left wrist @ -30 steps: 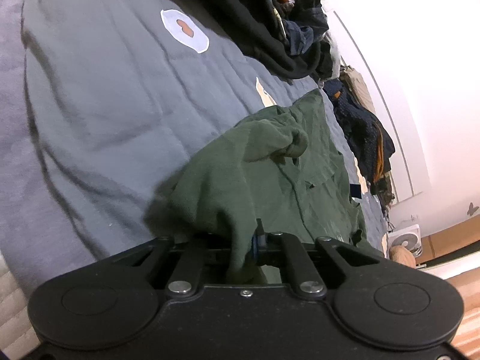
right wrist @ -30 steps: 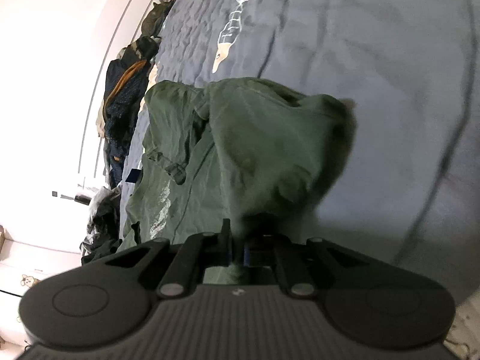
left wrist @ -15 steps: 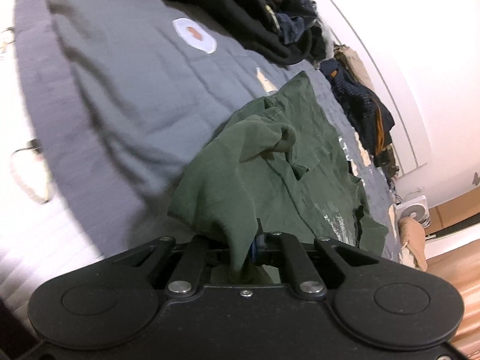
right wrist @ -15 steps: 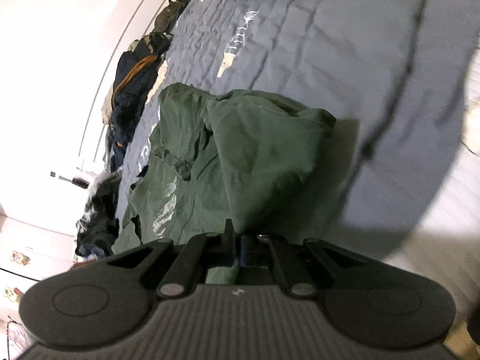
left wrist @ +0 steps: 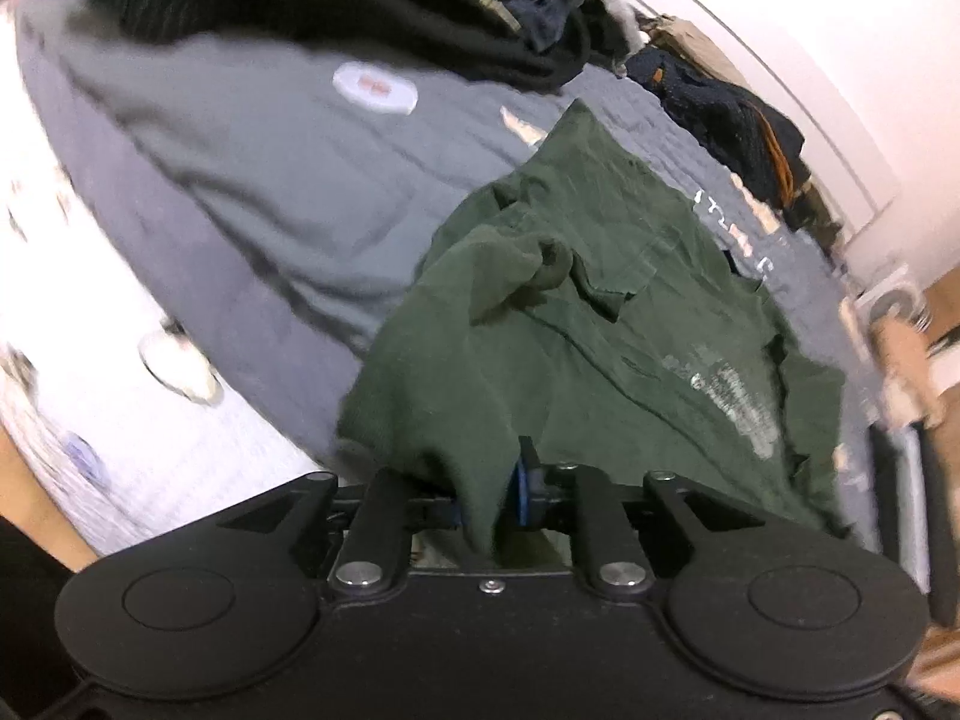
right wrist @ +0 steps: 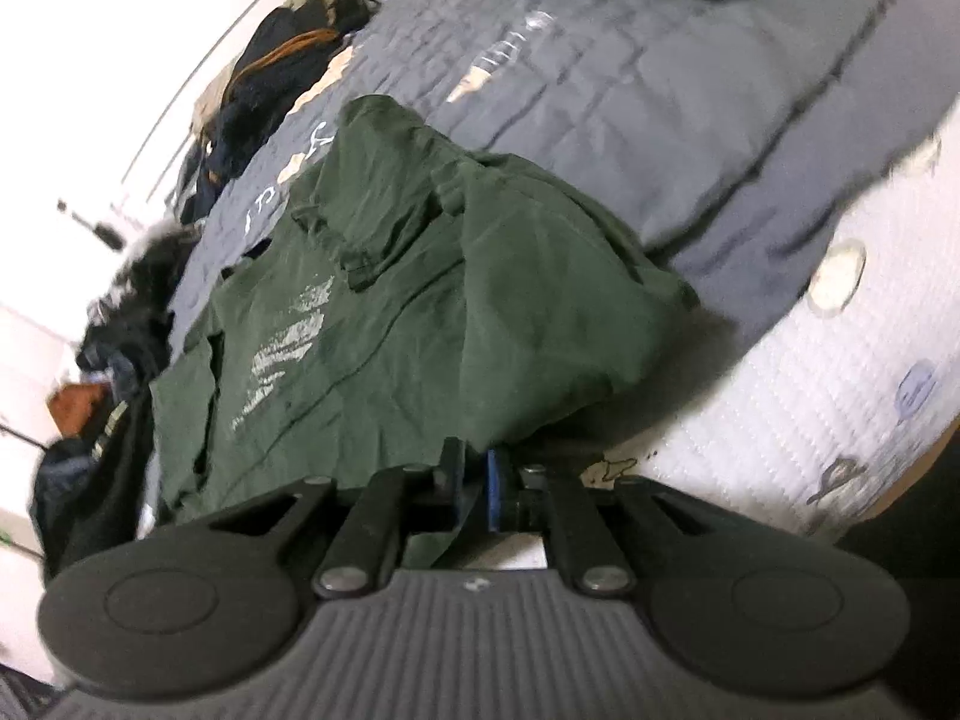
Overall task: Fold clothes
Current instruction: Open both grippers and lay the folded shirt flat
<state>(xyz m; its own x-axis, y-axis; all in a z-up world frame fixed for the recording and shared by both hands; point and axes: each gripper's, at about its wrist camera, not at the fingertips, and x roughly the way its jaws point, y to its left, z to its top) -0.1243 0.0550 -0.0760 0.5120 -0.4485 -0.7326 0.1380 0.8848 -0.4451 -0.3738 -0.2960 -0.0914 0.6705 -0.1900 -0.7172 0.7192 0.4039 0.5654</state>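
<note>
Grey-quilted bed (left wrist: 252,180); green shirt (left wrist: 600,324) atop

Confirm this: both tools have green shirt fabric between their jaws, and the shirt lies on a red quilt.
Wrong colour. The quilt is grey, as the left wrist view shows. The rest holds: left tool and right tool each have green shirt fabric between opening jaws.

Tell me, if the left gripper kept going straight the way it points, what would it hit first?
Most likely the green shirt itself: the left gripper, jaws opening, has its cloth between them. Beyond lies the grey bedspread.
</note>
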